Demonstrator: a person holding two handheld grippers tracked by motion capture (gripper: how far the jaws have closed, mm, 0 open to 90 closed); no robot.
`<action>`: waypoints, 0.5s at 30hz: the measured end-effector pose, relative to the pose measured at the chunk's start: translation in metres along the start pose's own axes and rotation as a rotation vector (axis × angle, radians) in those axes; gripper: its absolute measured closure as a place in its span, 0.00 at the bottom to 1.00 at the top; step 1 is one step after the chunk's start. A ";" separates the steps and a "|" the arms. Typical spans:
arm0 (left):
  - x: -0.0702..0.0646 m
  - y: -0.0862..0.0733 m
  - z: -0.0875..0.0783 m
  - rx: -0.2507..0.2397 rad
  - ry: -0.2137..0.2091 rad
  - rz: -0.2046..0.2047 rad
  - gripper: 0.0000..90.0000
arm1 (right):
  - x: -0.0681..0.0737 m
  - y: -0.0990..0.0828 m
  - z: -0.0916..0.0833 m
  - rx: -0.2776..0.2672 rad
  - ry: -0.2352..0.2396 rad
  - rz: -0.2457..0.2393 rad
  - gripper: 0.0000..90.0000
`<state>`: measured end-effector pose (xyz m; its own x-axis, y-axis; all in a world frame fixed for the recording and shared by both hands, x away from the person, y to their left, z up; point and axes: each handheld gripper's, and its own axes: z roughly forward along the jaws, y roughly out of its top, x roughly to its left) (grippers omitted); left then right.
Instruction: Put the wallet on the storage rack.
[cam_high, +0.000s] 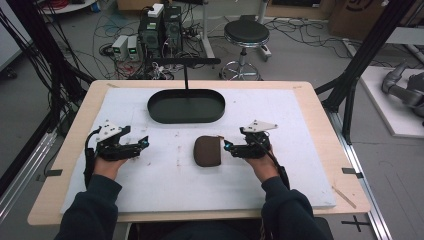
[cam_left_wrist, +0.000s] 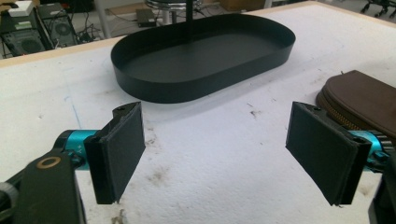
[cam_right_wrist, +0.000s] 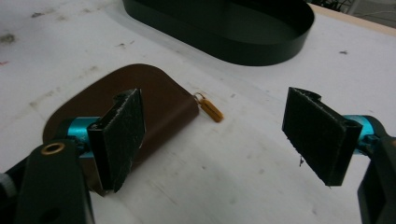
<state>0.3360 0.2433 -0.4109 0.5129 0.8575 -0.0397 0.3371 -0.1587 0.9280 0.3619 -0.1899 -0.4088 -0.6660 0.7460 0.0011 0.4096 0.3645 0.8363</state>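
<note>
Currently both my left gripper (cam_high: 145, 141) and right gripper (cam_high: 227, 145) rest spread wide, holding nothing; brown pouch (cam_high: 208, 150) lies between them, black tray (cam_high: 186, 106) beyond.

Robotics lab or workshop — bare concrete floor (cam_high: 300, 55) strewn with cables (cam_high: 107, 30), computer towers (cam_high: 161, 27) and power units (cam_high: 125, 47) behind white-topped work table (cam_high: 300, 165), black frame struts (cam_high: 367, 47), rolling stool (cam_high: 246, 35), cardboard boxes (cam_high: 352, 15) — grey robot arm (cam_high: 402, 87) at right.
</note>
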 end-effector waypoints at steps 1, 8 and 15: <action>0.000 0.000 0.000 -0.004 0.002 0.001 0.22 | 0.003 0.001 0.003 0.006 0.001 0.006 0.24; 0.002 0.000 -0.001 -0.005 0.004 -0.005 0.23 | 0.024 0.000 0.025 0.045 0.044 0.043 0.23; 0.002 -0.001 -0.001 -0.001 0.006 -0.005 0.23 | 0.044 -0.010 0.046 0.090 0.031 0.087 0.20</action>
<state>0.3361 0.2453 -0.4119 0.5063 0.8613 -0.0420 0.3389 -0.1539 0.9281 0.3575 -0.1345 -0.4423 -0.6439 0.7598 0.0901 0.5203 0.3485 0.7796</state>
